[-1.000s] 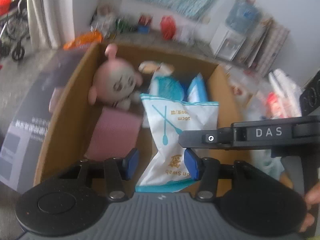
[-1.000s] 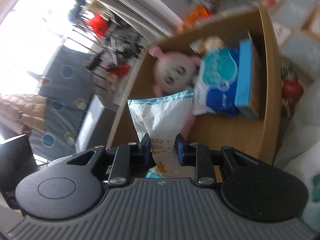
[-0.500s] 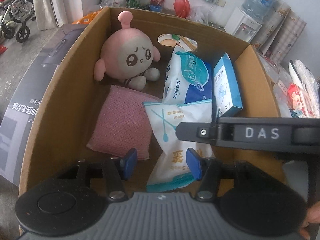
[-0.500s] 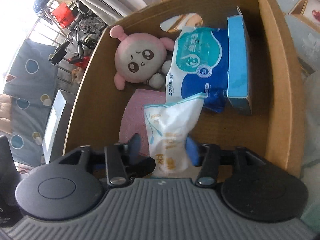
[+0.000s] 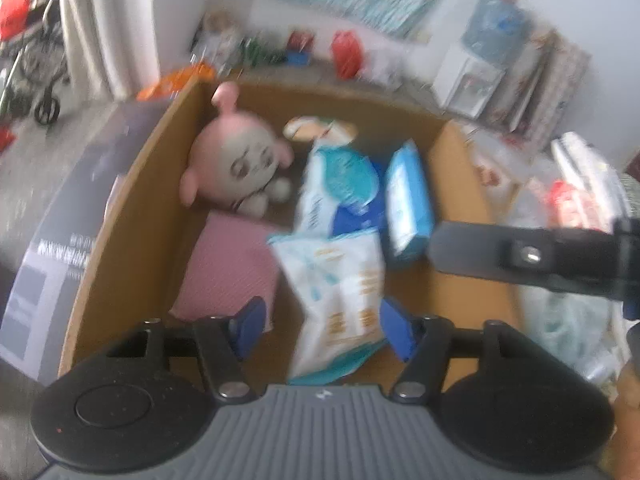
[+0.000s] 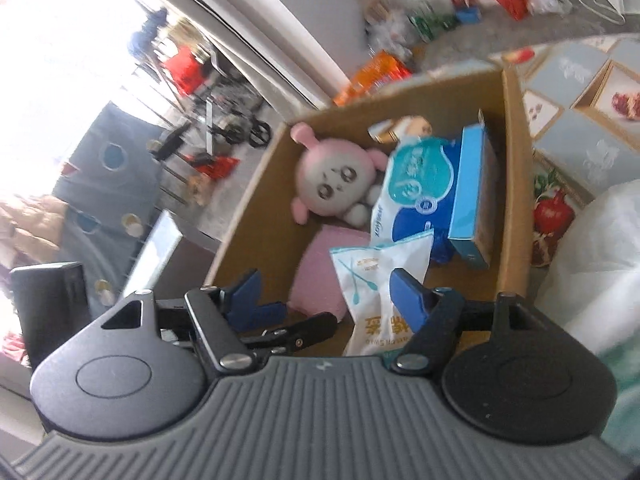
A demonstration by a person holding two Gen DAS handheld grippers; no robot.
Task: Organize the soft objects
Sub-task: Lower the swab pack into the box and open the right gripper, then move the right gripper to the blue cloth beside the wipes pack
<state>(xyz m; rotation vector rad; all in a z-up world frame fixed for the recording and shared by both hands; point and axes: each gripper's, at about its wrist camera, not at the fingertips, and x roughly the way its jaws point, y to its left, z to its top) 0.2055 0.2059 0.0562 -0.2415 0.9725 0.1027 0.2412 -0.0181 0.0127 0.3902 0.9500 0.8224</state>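
- So the right gripper (image 6: 324, 300) just let go of the cotton swab bag (image 6: 376, 280); its jaws now gape wide, and it's pulling back.
- Bag's lying in the cardboard box (image 5: 132, 220) beside the pink cloth (image 5: 232, 264).
- Left gripper (image 5: 320, 320) hangs wide too, holding nothing.
- Looks like this item's done.

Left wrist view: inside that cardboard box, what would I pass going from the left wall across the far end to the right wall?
Pink plush toy → white-and-blue wipes pack → light blue box.
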